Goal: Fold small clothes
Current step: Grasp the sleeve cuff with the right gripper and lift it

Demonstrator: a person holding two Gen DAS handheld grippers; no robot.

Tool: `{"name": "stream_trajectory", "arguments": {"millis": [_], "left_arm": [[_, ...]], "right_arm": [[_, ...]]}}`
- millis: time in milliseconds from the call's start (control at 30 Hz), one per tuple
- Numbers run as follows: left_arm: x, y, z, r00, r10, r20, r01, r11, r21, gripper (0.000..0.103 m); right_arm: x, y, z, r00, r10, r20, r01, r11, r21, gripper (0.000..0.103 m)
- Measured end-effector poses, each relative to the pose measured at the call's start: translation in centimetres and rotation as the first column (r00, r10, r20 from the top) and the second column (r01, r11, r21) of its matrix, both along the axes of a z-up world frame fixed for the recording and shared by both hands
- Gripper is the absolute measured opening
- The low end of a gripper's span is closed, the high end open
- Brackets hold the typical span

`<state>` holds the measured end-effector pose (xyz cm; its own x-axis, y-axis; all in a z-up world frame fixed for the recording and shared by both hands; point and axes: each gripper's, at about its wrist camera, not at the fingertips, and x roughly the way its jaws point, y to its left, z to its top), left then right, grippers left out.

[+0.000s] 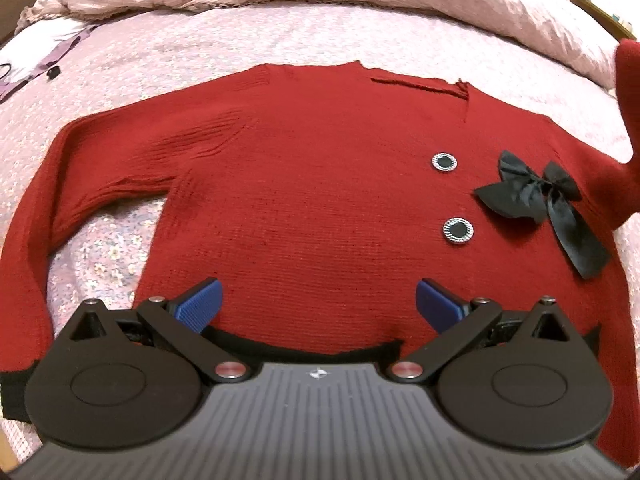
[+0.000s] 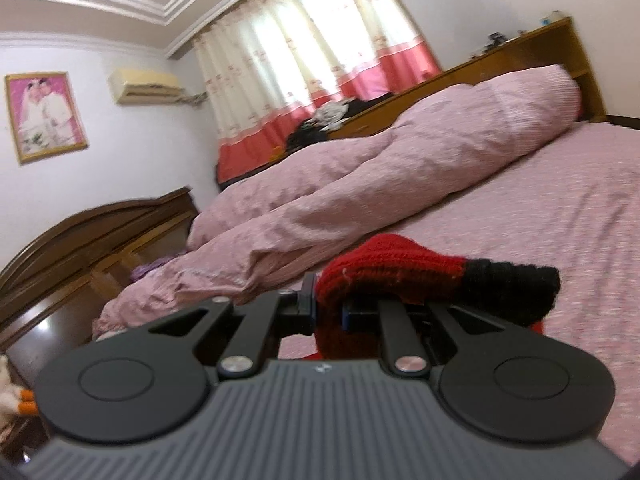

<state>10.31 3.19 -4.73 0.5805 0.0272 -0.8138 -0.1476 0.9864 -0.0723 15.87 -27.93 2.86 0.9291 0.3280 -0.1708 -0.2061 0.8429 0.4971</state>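
In the left wrist view, one red sweater (image 1: 312,184) lies front-up and spread flat on the pink bedspread (image 1: 200,52), hem nearest the camera and neckline far, a layout that looks meant to let the sleeves fold in over the body. Its left sleeve (image 1: 80,168) stretches out to the left and curves back toward the near edge, ending in a black cuff. At the far right edge a strip of red knit (image 1: 628,92) rises off the bed, most likely the other sleeve being lifted. On the chest I count two silver-rimmed buttons (image 1: 445,161), one nearer than the other, and one black bow (image 1: 536,192) to their right. The left gripper (image 1: 318,300) hangs over the hem with its two blue pads (image 1: 200,300) spread wide and nothing between them, released, apparently waiting to pin or take the hem.

In the right wrist view, the right gripper (image 2: 328,312) is clenched on the sleeve end (image 2: 380,276), red knit bunched between its jaws with one black cuff (image 2: 516,284) flopping out to the right. It points almost level across the bed, so the sleeve is held above the bedspread, probably to carry it across the body. Beyond lies one rolled pink duvet (image 2: 360,184); on the far wall, one framed picture (image 2: 44,116), one air conditioner (image 2: 148,86) and curtains (image 2: 304,48).
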Motion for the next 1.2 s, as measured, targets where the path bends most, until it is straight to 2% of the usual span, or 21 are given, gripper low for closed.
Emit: {"name": "stream_trajectory", "arguments": {"millis": [200,433,700,900,933,967,1033,1067,1200], "left_arm": [[-0.1,1.3,-0.4,0.999,0.033,-0.003,-0.033,0.999,-0.003,0.103],[-0.4,3.3,-0.2,0.996,0.083,0.021,-0.083,0.996,0.019,0.103],[-0.4,5.2,-0.1,0.992,0.123,0.026,-0.123,0.992,0.034,0.103],[-0.1,5.3,-0.1,0.992,0.127,0.024,-0.128,0.991,0.038,0.103],[-0.2,5.3,-0.1,0.992,0.125,0.027,-0.126,0.991,0.040,0.103],[-0.1,5.2,0.0,0.992,0.123,0.029,-0.124,0.991,0.042,0.103],[-0.2,5.1,0.2,0.992,0.118,0.034,-0.120,0.992,0.048,0.103],[-0.2,5.0,0.2,0.993,0.117,0.035,-0.119,0.992,0.051,0.103],[-0.2,4.6,0.4,0.993,0.111,0.038,-0.113,0.992,0.058,0.103]], "right_arm": [[1.8,4.7,-0.5,0.994,0.108,-0.034,-0.108,0.994,-0.008,0.014],[3.5,9.9,-2.8,0.968,0.221,-0.117,-0.227,0.973,-0.041,0.014],[4.6,14.6,-6.1,0.923,0.295,-0.246,-0.331,0.936,-0.118,0.016],[4.5,17.0,-7.2,0.895,0.305,-0.325,-0.377,0.907,-0.189,0.018],[4.5,17.1,-7.2,0.892,0.301,-0.337,-0.380,0.904,-0.197,0.024],[4.5,17.2,-7.3,0.889,0.297,-0.349,-0.380,0.903,-0.199,0.040],[4.4,17.3,-7.3,0.888,0.292,-0.355,-0.372,0.910,-0.183,0.059],[4.1,17.2,-7.1,0.891,0.292,-0.349,-0.368,0.913,-0.177,0.062],[3.5,17.0,-6.3,0.887,0.304,-0.347,-0.382,0.906,-0.182,0.062]]}}
